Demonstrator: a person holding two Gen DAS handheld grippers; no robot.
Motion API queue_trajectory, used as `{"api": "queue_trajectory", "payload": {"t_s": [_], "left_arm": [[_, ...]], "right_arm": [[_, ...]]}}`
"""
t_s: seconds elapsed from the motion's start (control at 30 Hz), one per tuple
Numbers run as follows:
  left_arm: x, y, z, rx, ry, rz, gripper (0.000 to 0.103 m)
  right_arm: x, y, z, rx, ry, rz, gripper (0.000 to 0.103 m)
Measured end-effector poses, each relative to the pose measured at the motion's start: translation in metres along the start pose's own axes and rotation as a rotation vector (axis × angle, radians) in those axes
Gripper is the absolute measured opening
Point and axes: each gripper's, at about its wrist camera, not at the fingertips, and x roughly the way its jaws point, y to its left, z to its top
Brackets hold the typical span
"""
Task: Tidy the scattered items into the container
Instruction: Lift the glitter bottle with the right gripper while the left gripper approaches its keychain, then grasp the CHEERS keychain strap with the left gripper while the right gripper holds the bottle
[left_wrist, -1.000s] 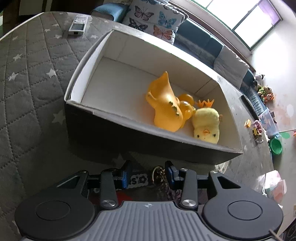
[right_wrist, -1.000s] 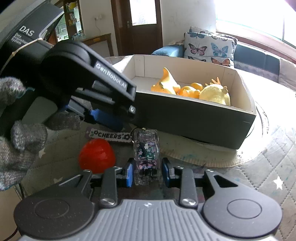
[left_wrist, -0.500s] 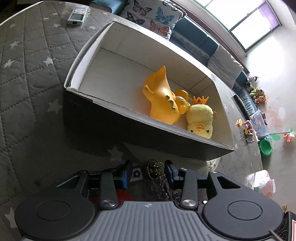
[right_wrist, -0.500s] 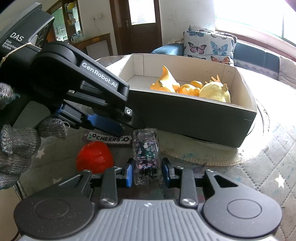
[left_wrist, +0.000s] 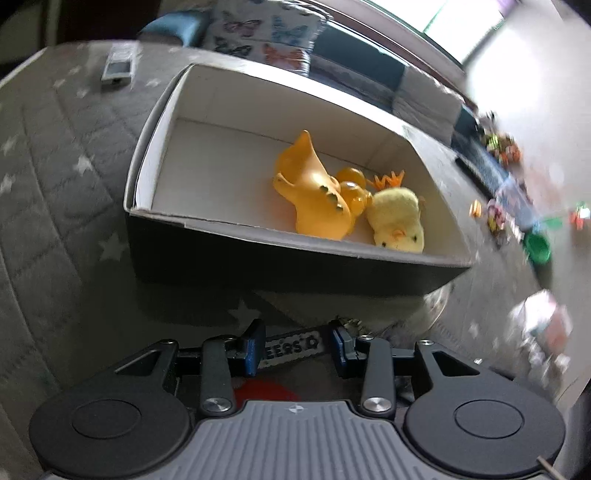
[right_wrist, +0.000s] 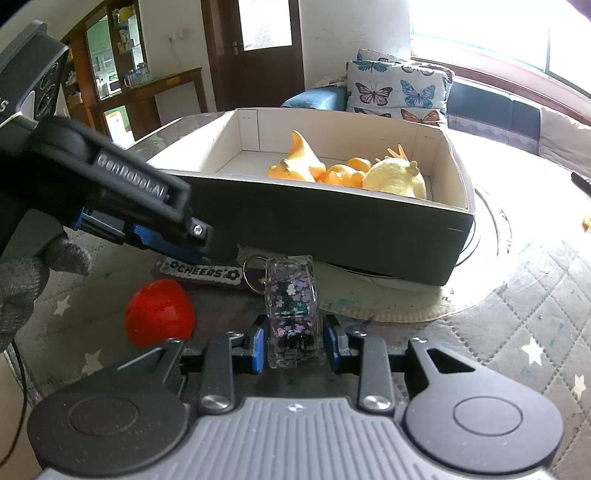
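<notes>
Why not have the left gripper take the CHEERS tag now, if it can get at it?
Probably yes: the left gripper is open with the CHEERS tag lying between its fingers, nothing on top. The box stands just beyond.
</notes>
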Motion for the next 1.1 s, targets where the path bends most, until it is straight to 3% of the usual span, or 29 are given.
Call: {"api": "queue_trajectory", "payload": {"t_s": [0.33, 0.6, 0.8, 1.1], "left_arm": [[0.003, -0.022, -0.018, 0.253, 0.004, 0.017, 0.041], [0.004, -0.031, -0.026, 0.281, 0.012, -0.064, 0.039], [0.002, -0.028, -0.022, 0.325, 0.002, -0.041, 0.037], [0.005, -0.035, -0.023, 0.516, 0.018, 0.001, 0.037]], "right_arm": [[-0.002, -0.002, 0.0, 0.007, 0.002, 0.008, 0.031], [-0.002, -0.004, -0.001, 0.011, 0.004, 0.006, 0.031], [-0.002, -0.005, -0.001, 0.006, 0.005, 0.009, 0.031], [-0.001, -0.007, -0.001, 0.004, 0.007, 0.013, 0.03]]}}
